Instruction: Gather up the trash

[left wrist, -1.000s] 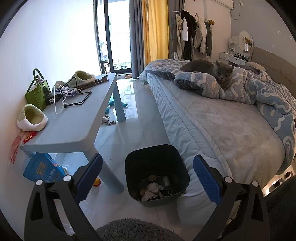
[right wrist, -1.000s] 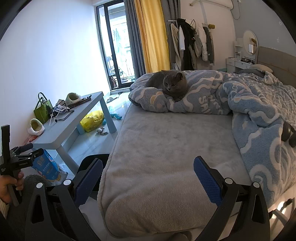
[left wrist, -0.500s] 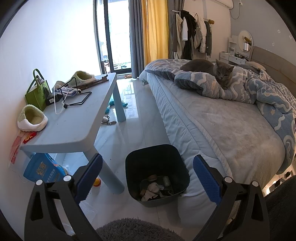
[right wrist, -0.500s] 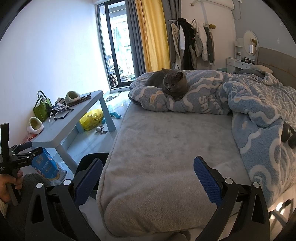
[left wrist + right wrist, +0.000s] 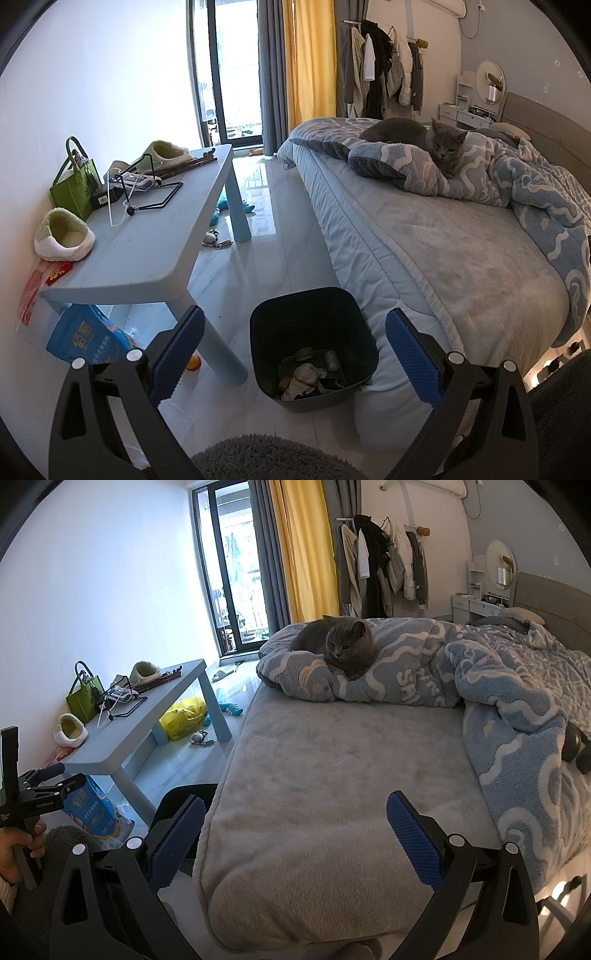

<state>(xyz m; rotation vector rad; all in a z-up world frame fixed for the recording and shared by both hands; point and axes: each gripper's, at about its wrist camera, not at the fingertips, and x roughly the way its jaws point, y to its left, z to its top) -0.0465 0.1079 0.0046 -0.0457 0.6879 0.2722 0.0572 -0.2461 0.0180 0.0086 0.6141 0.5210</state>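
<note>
A dark bin (image 5: 314,325) stands on the floor between the blue table and the bed, with crumpled trash (image 5: 310,376) at its bottom. My left gripper (image 5: 295,354) is open and empty, held above and in front of the bin. My right gripper (image 5: 295,838) is open and empty over the foot of the bed (image 5: 332,775); the bin's rim (image 5: 184,797) shows at its left finger. The left gripper also shows in the right wrist view (image 5: 48,775), held in a hand.
A light blue table (image 5: 147,243) carries slippers, a green bag (image 5: 72,184) and wire items. A blue packet (image 5: 85,339) lies under it. A yellow bag (image 5: 184,716) and toys lie on the floor. A grey cat (image 5: 336,642) rests on the blanket.
Both views have shifted slightly; the left gripper has drifted a little. Both grippers stay open and empty.
</note>
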